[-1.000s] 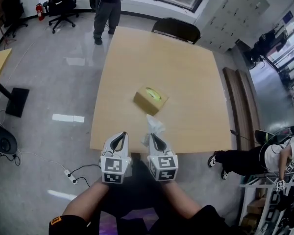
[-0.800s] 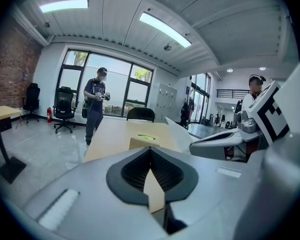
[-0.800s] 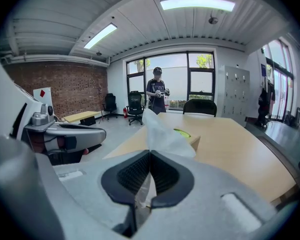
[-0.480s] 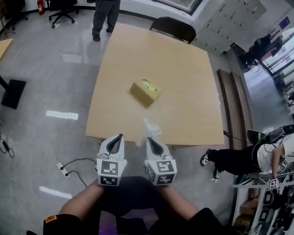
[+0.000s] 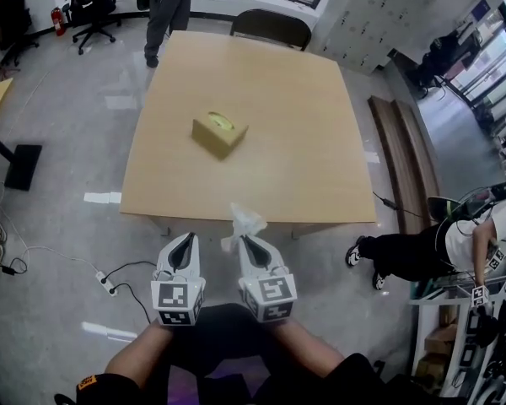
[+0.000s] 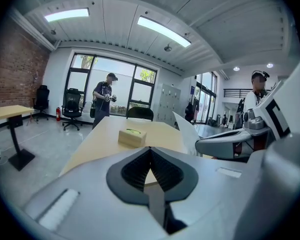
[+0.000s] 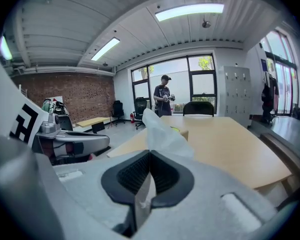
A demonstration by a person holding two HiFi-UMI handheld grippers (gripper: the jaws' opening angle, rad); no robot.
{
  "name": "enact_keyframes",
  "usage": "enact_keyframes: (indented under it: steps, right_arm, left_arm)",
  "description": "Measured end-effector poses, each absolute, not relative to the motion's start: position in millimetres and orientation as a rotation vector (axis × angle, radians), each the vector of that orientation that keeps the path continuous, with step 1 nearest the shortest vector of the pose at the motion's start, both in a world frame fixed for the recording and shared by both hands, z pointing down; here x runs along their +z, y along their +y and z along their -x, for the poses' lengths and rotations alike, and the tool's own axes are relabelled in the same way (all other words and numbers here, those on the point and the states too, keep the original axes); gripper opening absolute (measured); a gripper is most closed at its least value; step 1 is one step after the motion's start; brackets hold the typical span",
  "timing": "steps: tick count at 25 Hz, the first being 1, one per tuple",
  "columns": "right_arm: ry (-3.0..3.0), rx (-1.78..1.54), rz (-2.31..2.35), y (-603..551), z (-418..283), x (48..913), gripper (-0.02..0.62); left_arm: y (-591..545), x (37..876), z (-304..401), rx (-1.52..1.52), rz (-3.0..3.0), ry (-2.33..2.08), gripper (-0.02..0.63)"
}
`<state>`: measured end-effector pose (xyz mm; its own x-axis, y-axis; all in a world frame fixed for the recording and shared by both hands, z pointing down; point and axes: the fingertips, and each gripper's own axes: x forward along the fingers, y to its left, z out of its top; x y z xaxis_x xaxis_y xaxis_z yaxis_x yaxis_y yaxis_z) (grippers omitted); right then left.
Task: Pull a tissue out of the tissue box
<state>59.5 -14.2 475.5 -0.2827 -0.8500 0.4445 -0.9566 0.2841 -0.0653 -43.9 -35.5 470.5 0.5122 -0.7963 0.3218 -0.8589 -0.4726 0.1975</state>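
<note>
Head view: the tissue box point(image 5: 219, 132) sits on the counter point(image 5: 304, 159), on its left half, well apart from both grippers, which hang past the near edge over the floor point(image 5: 59, 251). A white tissue point(image 5: 243, 221) sticks up from the right gripper point(image 5: 245, 240), and the left gripper point(image 5: 187, 237) is just beside it.

Left gripper view: its fingers are pressed together with nothing between them.

Right gripper view: the fingers are clamped on the tissue, whose crumpled end rises above them and seems to hide part of the box.
</note>
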Motion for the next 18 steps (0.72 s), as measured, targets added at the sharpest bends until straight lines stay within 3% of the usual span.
enact_keyframes:
  steps: [7,18]
  right_arm:
    - [-2.317,0.507,-1.59,35,-95,477,-0.005]
    - [-2.4,0.489,-1.469,112,-87,476,-0.005]
  left_arm:
    - [30,473,19,0.325,-2.372,-1.485,0.018]
    - [110,470,31,0.397,-2.301,-1.627,0.018]
